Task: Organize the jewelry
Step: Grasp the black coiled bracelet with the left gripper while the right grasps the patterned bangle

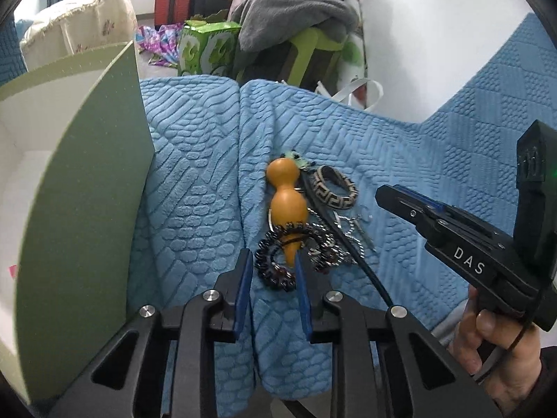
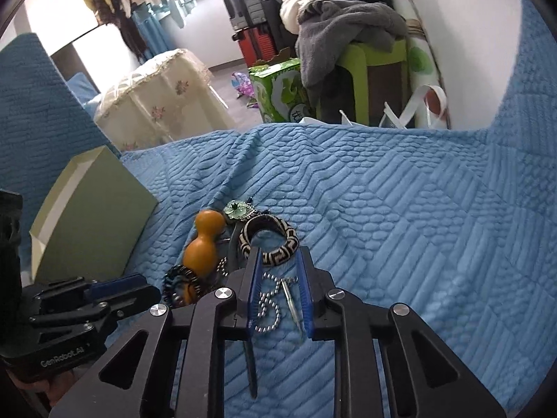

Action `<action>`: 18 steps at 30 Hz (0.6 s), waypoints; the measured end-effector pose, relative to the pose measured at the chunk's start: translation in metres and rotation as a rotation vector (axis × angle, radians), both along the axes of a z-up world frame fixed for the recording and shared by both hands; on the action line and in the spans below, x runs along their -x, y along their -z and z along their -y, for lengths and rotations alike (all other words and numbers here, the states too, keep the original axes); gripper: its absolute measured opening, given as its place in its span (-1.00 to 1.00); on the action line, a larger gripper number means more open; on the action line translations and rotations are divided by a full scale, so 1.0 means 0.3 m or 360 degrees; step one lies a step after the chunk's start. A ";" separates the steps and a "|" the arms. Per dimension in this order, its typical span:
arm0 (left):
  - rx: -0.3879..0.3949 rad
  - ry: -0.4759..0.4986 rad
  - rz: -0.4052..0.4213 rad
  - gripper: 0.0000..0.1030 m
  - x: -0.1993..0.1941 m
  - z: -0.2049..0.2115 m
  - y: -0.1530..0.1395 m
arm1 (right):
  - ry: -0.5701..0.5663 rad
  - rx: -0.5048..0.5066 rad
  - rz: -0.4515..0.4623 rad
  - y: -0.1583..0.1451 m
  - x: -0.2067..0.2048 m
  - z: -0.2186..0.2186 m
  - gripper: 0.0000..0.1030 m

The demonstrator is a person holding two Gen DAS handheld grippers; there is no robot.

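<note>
A small heap of jewelry is lying on a blue quilted cover point(image 2: 400, 209), in the fold where two of its panels are meeting. The left gripper point(image 1: 273, 275) is hovering low over the near end of the heap with its blue-padded jaws standing apart and nothing between them; a dark beaded bracelet point(image 1: 275, 264) is lying just ahead of the fingertips, looped around the narrow stem of an orange gourd pendant point(image 1: 287, 202). The right gripper point(image 2: 278, 271) is likewise standing parted and holding nothing, its two fingers reaching down on either side of a silver ball chain point(image 2: 268, 310) and a thin silver pin point(image 2: 290, 301) that are resting on the cover between them. Just beyond those fingertips a black-and-cream patterned bangle point(image 2: 269, 240) is lying flat, touching the heap, and behind it a pale green flower brooch point(image 2: 236, 210) is sitting beside the rounded top of the gourd pendant. A green box point(image 1: 90, 160) with a white interior is standing open to the left of the heap, near it but not touching it. A black cord point(image 1: 351, 247) is running across the jewelry toward the near edge. At the far side, a grey blanket point(image 2: 348, 28) is hanging over a green stool point(image 2: 369, 69).
</note>
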State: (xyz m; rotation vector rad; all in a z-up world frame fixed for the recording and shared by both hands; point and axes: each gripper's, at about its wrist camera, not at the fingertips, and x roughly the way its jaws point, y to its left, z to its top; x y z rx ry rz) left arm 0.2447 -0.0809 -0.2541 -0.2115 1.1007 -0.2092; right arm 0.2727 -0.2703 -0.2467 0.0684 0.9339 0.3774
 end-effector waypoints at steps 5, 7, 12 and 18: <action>-0.0018 -0.0007 -0.0031 -0.56 -0.030 -0.007 0.044 | -0.0033 0.0012 -0.0037 0.042 -0.055 -0.019 -0.74; -0.0040 0.0003 -0.0043 -0.70 -0.038 -0.004 0.058 | -0.0026 0.0022 -0.0042 0.051 -0.069 -0.020 -0.78; -0.0033 0.0014 -0.0029 -0.73 -0.043 -0.001 0.067 | -0.0028 0.0028 -0.0083 0.081 -0.103 -0.022 -0.80; -0.0041 0.0008 -0.0031 -0.86 -0.044 0.002 0.088 | -0.0036 0.0174 -0.0096 0.112 -0.115 -0.045 -0.80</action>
